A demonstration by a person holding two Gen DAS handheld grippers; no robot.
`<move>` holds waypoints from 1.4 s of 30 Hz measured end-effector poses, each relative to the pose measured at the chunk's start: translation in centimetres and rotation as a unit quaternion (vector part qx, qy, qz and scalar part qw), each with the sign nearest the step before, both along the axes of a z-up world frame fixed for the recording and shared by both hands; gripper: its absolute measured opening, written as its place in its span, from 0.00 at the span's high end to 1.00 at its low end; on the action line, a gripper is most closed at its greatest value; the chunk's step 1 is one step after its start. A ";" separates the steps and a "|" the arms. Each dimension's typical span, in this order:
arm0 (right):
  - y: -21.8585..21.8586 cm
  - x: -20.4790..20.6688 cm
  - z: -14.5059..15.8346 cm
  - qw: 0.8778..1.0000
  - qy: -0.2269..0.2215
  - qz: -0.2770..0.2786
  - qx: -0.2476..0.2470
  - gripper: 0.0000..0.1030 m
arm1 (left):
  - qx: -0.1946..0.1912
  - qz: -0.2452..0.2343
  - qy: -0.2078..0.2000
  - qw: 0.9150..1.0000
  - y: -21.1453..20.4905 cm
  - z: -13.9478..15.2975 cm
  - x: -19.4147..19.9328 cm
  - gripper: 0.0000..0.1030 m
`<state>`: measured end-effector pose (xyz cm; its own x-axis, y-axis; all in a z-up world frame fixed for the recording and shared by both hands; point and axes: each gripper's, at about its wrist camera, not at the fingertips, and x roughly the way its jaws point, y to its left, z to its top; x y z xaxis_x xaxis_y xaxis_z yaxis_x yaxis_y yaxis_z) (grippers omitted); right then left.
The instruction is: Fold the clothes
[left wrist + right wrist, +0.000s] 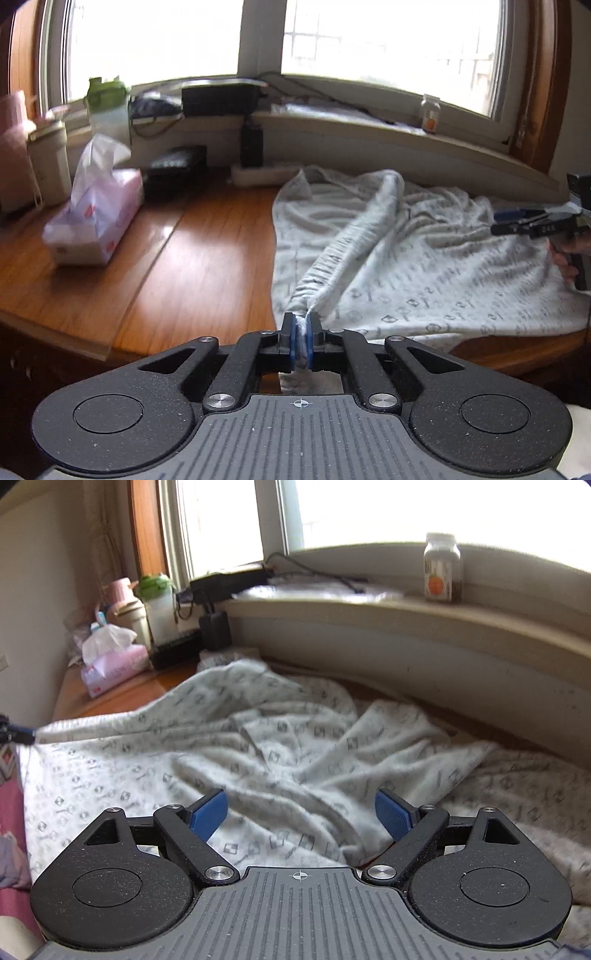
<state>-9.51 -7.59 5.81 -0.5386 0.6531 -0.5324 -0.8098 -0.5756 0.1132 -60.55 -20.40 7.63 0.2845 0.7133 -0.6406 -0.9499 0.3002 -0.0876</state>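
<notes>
Bright windows (388, 33) fill the background above a pale sill (480, 627), and a wooden counter (192, 258) is spread below them. Most of the counter's right side is covered by a pale grey printed garment (424, 266), which is laid crumpled and creased, one long ribbed-edged fold being drawn taut from its middle toward the near edge. At the counter's left end a pink tissue pack (96, 221) is seen, with a green-lidded bottle (107, 107) and a cream container (50, 166) behind it near the wall, and a small jar with an orange label (441, 568) is stood on the sill. The left tool (301, 332) is clenched on the end of that drawn fold, the cloth being pinched between its blue pads (293, 339). The right tool (301, 812) is held released just above the rumpled middle of the garment, its blue pads (208, 814) spread wide with nothing gripped between them.
</notes>
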 end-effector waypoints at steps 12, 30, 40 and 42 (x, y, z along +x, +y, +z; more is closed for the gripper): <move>0.8 0.7 -2.5 0.999 -0.045 -0.010 -0.016 0.16 | 0.002 -0.001 0.032 0.999 1.8 -1.1 1.5 0.75; 0.2 0.6 -3.0 0.998 -0.054 -0.009 -0.009 0.15 | 0.029 -0.040 -0.033 0.998 21.0 -2.1 12.0 0.72; 0.2 0.7 -3.0 0.999 -0.053 -0.009 -0.010 0.15 | 0.024 -0.124 0.010 0.992 19.9 -4.1 17.7 0.61; 0.2 0.7 -3.0 0.998 -0.054 -0.009 -0.009 0.15 | 0.025 -0.115 0.017 0.993 20.2 -4.2 17.3 0.60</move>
